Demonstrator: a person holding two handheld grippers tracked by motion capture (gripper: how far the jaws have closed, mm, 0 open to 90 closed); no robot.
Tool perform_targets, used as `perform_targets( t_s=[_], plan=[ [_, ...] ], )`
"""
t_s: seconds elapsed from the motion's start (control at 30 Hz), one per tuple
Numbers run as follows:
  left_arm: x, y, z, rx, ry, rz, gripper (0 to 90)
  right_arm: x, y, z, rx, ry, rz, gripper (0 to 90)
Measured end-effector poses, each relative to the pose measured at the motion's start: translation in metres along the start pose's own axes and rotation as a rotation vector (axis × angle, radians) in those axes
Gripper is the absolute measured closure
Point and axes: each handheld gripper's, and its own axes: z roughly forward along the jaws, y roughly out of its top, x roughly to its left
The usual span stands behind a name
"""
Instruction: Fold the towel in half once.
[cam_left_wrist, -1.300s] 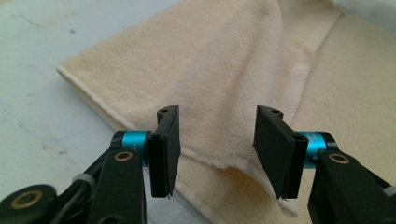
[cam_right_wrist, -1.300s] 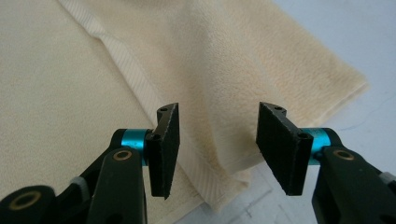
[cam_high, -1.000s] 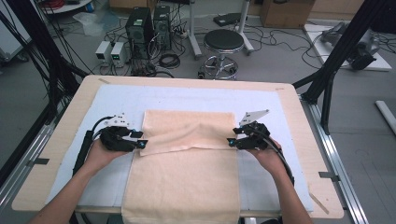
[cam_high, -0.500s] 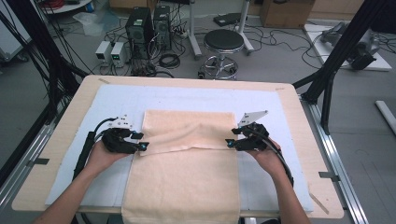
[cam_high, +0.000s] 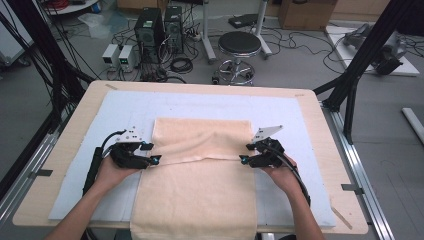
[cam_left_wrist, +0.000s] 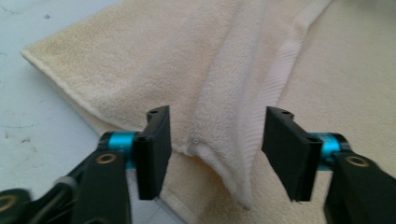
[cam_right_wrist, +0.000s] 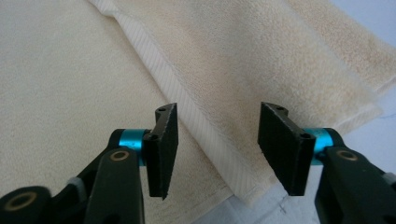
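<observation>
Since the earlier frames, both hands had barely shifted, while the left tool's (cam_high: 150, 154) jaws had just been opening, the towel's (cam_high: 200, 180) folded corner loose between them.

In the high view, the towel lay at the middle of the worktop (cam_high: 65, 145), its far part folded back toward the person so the folded edge crossed the centre of the frame and its near end reached the bottom edge. The left tool sat at the fold's left end, the right tool (cam_high: 246, 152) at its right end, each held by a hand coming in from the bottom.

In the left gripper view, the left tool (cam_left_wrist: 215, 144) stood open, its pads apart from the towel's (cam_left_wrist: 140, 60) bunched corner lying between them.

In the right gripper view, the right tool (cam_right_wrist: 218, 140) also stood open, its jaws straddling the towel's (cam_right_wrist: 261, 56) ribbed hem without pressing on it.
</observation>
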Motion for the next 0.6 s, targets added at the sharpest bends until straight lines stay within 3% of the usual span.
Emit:
perform_targets(
  t_s=[0.17, 0.33, 0.5, 0.6],
  plan=[
    [0.005, -0.003, 0.005, 0.015, 0.008, -0.015, 63.6, -0.002, -0.006, 0.012, 0.039, 0.006, -0.007, 57.0],
    [0.006, -0.003, 0.004, 0.02, 0.009, -0.014, 75.6, -0.002, -0.005, 0.02, 0.054, 0.002, -0.018, 69.6],
    [0.007, -0.003, 0.002, 0.018, 0.006, -0.023, 80.2, -0.003, -0.004, 0.021, 0.05, 0.008, -0.029, 83.4],
    [0.007, -0.002, -0.003, 0.007, 0.003, -0.023, 80.9, -0.001, -0.002, 0.017, 0.039, 0.027, -0.03, 85.0]
  ],
)
